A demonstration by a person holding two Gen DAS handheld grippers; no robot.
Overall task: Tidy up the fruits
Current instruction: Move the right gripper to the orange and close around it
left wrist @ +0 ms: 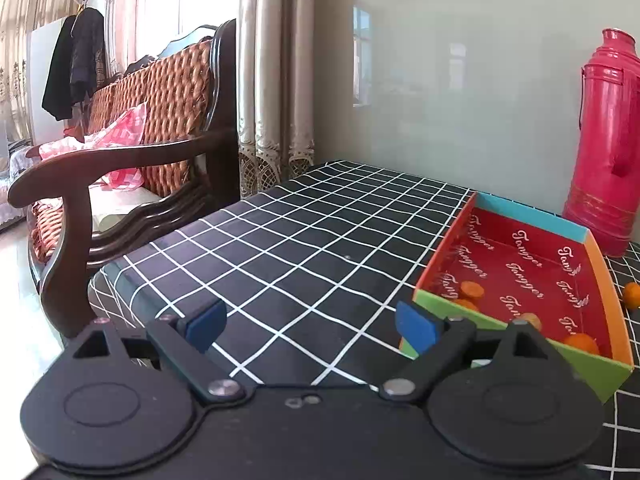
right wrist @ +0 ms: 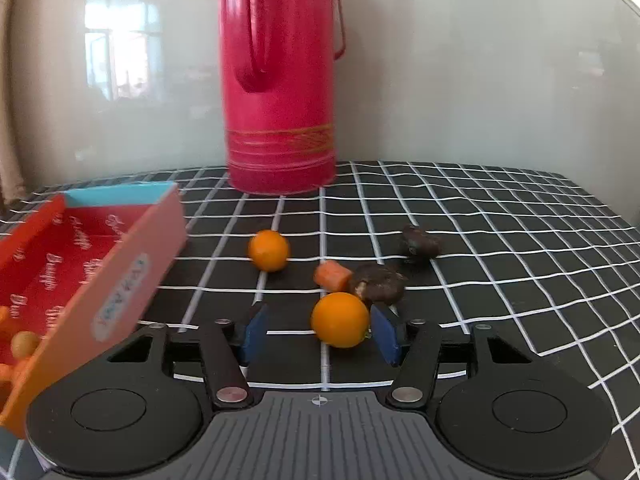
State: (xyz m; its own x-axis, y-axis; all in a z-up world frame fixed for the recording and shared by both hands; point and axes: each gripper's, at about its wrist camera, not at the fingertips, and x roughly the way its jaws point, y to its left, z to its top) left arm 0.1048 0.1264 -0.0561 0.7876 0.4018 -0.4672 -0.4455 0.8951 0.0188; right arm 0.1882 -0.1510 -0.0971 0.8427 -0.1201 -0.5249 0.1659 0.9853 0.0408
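In the right wrist view my right gripper (right wrist: 318, 334) is open, with a small orange (right wrist: 340, 319) between its blue pads, close to the right pad. A second orange (right wrist: 268, 250), a carrot piece (right wrist: 332, 277) and two dark brown fruits (right wrist: 380, 283) (right wrist: 419, 242) lie on the checked cloth beyond. The red-lined cardboard box (right wrist: 132, 276) stands at the left and holds several orange pieces (right wrist: 24, 343). In the left wrist view my left gripper (left wrist: 312, 326) is open and empty, just left of the box's green near wall (left wrist: 492, 322). The box holds several orange pieces (left wrist: 471, 290).
A tall red thermos (right wrist: 280, 80) stands at the back against the pale wall and also shows in the left wrist view (left wrist: 606, 140). A wooden sofa (left wrist: 132, 152) stands left of the table (left wrist: 280, 248), past its left edge. One orange (left wrist: 632, 294) lies right of the box.
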